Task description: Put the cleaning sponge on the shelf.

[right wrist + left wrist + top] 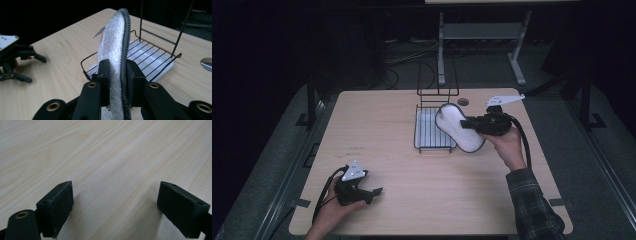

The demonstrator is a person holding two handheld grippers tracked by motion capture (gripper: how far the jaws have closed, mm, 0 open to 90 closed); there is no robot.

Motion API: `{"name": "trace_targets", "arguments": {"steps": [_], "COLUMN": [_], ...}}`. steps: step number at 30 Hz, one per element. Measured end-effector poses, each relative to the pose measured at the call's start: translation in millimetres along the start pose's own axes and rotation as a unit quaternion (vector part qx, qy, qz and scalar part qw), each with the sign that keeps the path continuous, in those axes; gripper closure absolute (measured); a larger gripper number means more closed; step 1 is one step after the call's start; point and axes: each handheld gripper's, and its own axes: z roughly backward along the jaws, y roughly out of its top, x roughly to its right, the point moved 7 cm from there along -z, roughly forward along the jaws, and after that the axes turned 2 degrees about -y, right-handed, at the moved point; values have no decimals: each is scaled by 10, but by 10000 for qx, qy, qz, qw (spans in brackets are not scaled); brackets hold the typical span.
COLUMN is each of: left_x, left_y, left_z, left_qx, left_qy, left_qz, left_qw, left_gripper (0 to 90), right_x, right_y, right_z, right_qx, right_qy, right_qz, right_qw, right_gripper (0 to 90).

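Edgewise, the right gripper (pixel 117 75) clamps a silvery mitt (pixel 112 45) whose lower end is cut off; left gripper (pixel 115 205) gapes empty.

Sleeve: the right forearm is wearing dark plaid (pixel 532 200).
Grippers: black bodies are showing brass-ringed screw holes, grey triangular plates, black cables trailing.
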Motion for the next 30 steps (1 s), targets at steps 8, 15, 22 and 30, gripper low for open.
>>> {"name": "trace_targets", "arguments": {"steps": [8,15,22,30], "left_x": [0,0,0,0], "left_y": [0,0,0,0], "left_z": [0,-1,-1,-1], "left_qx": [1,4,4,4], "left_qy": [1,0,0,-5], "left_qz": [1,3,4,2], "left_qw": [10000,10000,10000,10000], "left_gripper": [129,129,129,129], "right_x": [44,42,65,120], "right_y": [106,185,259,315], "right_z": [-128,-248,-386,-562], "right_qx": [-28,-56,-72,-34], "right_qy": [15,21,22,140], "right_qz": [-52,-54,-136,-255], "right_qw": [10000,10000,9999,9996], "right_gripper": [754,754,754,753]}}
